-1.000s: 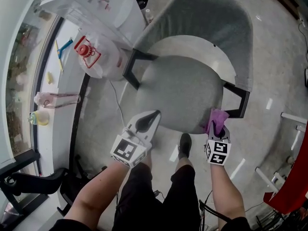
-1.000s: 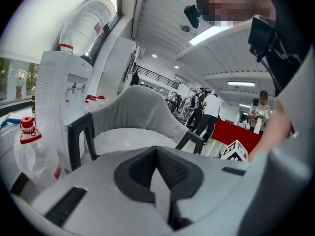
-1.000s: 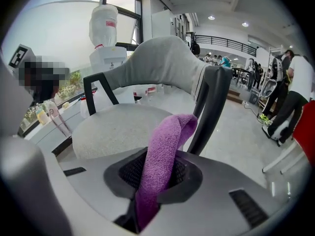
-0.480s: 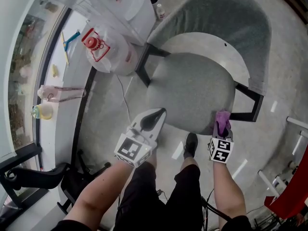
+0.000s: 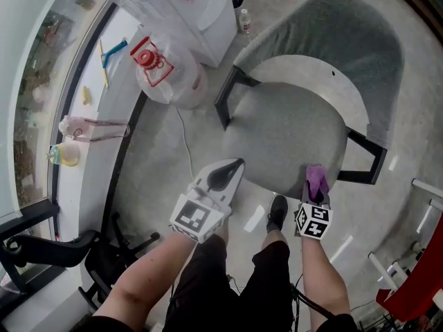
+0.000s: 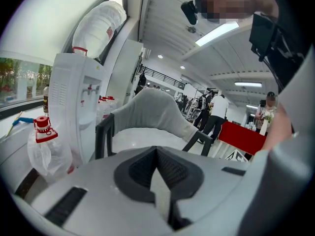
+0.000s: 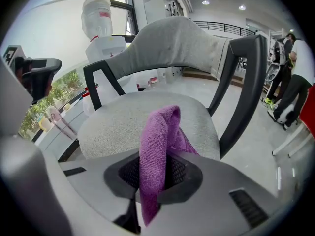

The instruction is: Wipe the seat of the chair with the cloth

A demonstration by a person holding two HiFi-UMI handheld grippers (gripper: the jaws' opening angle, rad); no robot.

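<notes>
A grey armchair with a round padded seat point(image 5: 284, 140) point(image 7: 142, 122) and black frame stands on the polished floor ahead of me. My right gripper point(image 5: 316, 185) point(image 7: 155, 173) is shut on a purple cloth point(image 5: 317, 180) point(image 7: 157, 151), held at the seat's near right edge; the cloth stands up folded between the jaws. At the seat's near left edge is my left gripper point(image 5: 223, 176) point(image 6: 157, 178), shut and holding nothing. The chair's curved backrest point(image 6: 152, 109) rises beyond it.
A white water dispenser point(image 6: 74, 107) with an upturned bottle stands left of the chair, and a clear jug with a red cap point(image 5: 163, 71) lies beside it. A window sill point(image 5: 76, 137) carries small items. People stand far off near a red panel point(image 6: 241, 136).
Both grippers and the chair have shifted slightly in the head view as I moved; the right gripper still holds the cloth at the seat's near edge, and the left stays shut.
</notes>
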